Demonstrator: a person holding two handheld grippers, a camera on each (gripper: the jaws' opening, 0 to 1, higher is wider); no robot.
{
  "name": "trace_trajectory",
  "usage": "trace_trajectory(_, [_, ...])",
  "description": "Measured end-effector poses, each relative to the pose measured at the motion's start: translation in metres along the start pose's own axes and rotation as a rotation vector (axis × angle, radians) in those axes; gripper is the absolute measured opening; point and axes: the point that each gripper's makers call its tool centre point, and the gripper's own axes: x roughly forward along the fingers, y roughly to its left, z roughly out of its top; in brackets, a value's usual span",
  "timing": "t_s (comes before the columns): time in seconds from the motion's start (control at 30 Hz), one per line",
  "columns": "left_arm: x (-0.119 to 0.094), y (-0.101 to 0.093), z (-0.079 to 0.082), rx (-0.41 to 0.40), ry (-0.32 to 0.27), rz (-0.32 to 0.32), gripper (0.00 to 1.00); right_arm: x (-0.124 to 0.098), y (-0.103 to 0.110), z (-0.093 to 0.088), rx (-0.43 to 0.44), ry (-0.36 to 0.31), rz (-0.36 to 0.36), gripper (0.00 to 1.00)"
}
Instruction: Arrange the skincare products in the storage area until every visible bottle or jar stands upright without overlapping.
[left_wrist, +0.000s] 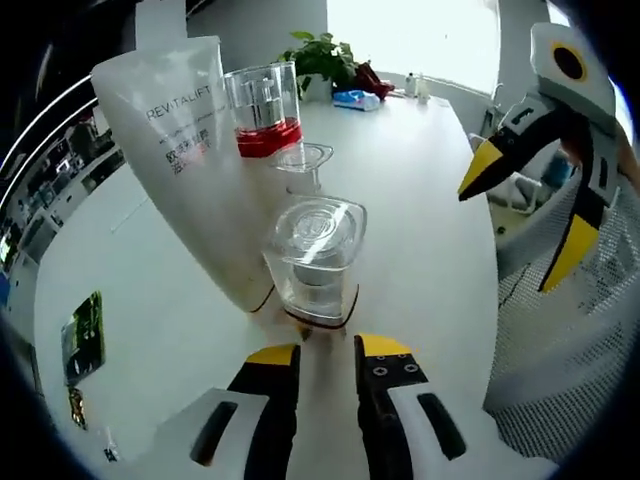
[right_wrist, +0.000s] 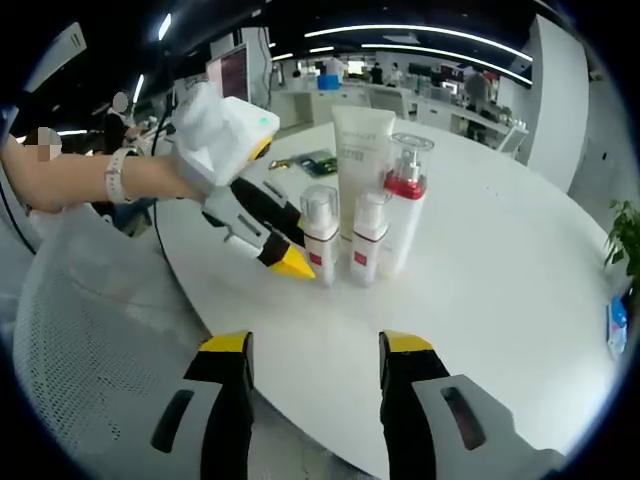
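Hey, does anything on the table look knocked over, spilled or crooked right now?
Nothing stands out. The white tube, the red-banded pump bottle and the two small white bottles stand upright, close together. No spill shows on the table.

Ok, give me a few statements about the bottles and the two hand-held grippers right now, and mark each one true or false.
1. The tube stands upright on the table. True.
2. One small bottle lies on its side. False: both small bottles stand upright.
3. The right hand-held gripper is open and holds nothing. True.
4. The pump bottle has a blue band. False: its band is red.
5. The left hand-held gripper has its tip beside a small bottle. True.
6. The products stand spread far apart. False: they stand in a close group.
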Motion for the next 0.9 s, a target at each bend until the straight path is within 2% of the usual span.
trace_trajectory(0.3, [0.004, 0.003, 0.004, -0.016, 0.000, 0.006, 0.15, 0.001, -0.001, -0.002, -0.003, 0.011, -0.002, 0.50])
trace_trajectory(0.43, [0.006, 0.007, 0.004, 0.022, 0.012, 0.002, 0.15, 0.000, -0.001, -0.003, -0.003, 0.019, -0.004, 0.50])
trace_trajectory(0.9, [0.012, 0.011, 0.007, 0.072, 0.015, -0.024, 0.14, 0.000, 0.000, -0.005, -0.006, 0.026, -0.002, 0.49])
